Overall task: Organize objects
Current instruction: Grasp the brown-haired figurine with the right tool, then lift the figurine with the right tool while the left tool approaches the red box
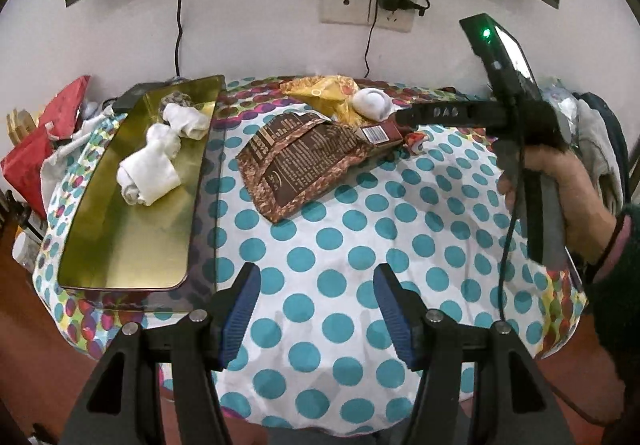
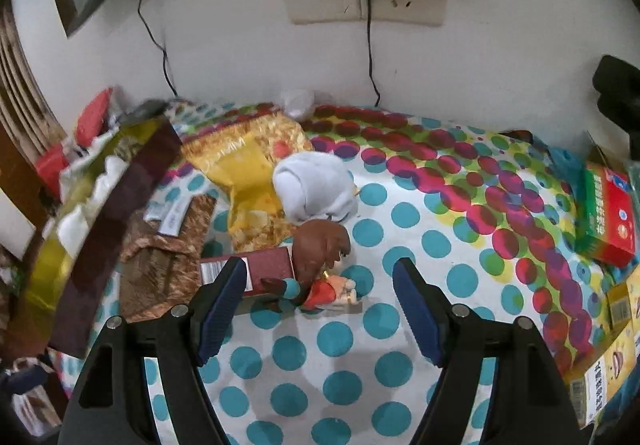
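wrist views, facing wall, sharing tablecloth (image 1: 320,245)

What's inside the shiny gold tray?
In the gold tray lie rolled white socks, more white socks behind them, and one speckled grey roll at the far end. Anything under the socks is hidden.

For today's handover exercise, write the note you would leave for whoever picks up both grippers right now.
Left gripper: open, empty, above bare tablecloth.
Right gripper: open, empty, aimed at the toy figure lying on its side.
Done: white rolled socks lie in the gold tray.
Left: one white sock roll, the toy figure, a small maroon box, and the brown and yellow snack bags remain loose.
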`<action>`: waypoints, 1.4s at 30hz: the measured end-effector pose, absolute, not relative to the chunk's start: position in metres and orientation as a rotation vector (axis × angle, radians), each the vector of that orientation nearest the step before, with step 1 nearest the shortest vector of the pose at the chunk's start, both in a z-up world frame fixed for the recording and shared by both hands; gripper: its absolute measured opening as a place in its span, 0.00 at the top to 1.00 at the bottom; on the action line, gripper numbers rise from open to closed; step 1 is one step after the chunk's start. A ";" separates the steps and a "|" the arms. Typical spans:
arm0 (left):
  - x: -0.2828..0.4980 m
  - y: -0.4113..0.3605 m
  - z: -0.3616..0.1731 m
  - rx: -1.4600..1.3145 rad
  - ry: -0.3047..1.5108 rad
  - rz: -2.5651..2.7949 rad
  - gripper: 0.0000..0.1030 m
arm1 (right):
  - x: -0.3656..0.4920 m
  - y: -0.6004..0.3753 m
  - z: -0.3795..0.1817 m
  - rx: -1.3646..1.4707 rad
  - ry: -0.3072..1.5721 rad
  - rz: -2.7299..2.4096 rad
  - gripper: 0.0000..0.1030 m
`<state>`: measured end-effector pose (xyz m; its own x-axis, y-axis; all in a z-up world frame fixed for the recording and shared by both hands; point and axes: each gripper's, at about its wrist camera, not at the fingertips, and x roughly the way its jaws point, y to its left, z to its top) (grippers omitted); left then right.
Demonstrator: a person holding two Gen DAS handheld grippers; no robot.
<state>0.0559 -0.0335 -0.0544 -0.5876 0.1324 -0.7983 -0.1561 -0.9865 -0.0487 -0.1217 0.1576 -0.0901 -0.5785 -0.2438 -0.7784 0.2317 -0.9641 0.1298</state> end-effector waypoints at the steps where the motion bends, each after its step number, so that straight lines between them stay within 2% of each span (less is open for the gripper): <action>1: 0.054 -0.033 -0.055 -1.343 0.032 2.661 0.41 | -0.124 0.156 -0.093 1.283 -0.013 -2.582 0.28; 4: 0.048 -0.030 -0.056 -1.358 0.035 2.663 0.41 | -0.132 0.156 -0.103 1.312 -0.040 -2.569 0.30; 10: 0.039 -0.021 -0.057 -1.356 0.073 2.673 0.41 | -0.143 0.166 -0.113 1.309 -0.135 -2.550 0.43; 15: 0.023 -0.011 -0.055 -1.323 0.090 2.675 0.41 | -0.152 0.169 -0.114 1.289 -0.144 -2.529 0.64; 20: 0.010 0.002 -0.049 -1.274 0.101 2.671 0.41 | -0.142 0.162 -0.111 1.232 0.054 -2.598 0.65; 27: -0.010 0.014 -0.050 -1.268 0.088 2.608 0.41 | -0.119 0.188 -0.111 1.192 0.195 -2.665 0.65; 38: -0.070 0.042 -0.061 -1.347 -0.192 2.471 0.34 | -0.092 0.221 -0.112 1.160 0.094 -2.711 0.64; 42: -0.094 0.050 -0.073 -1.435 -0.166 2.469 0.34 | -0.093 0.218 -0.113 1.172 0.111 -2.708 0.63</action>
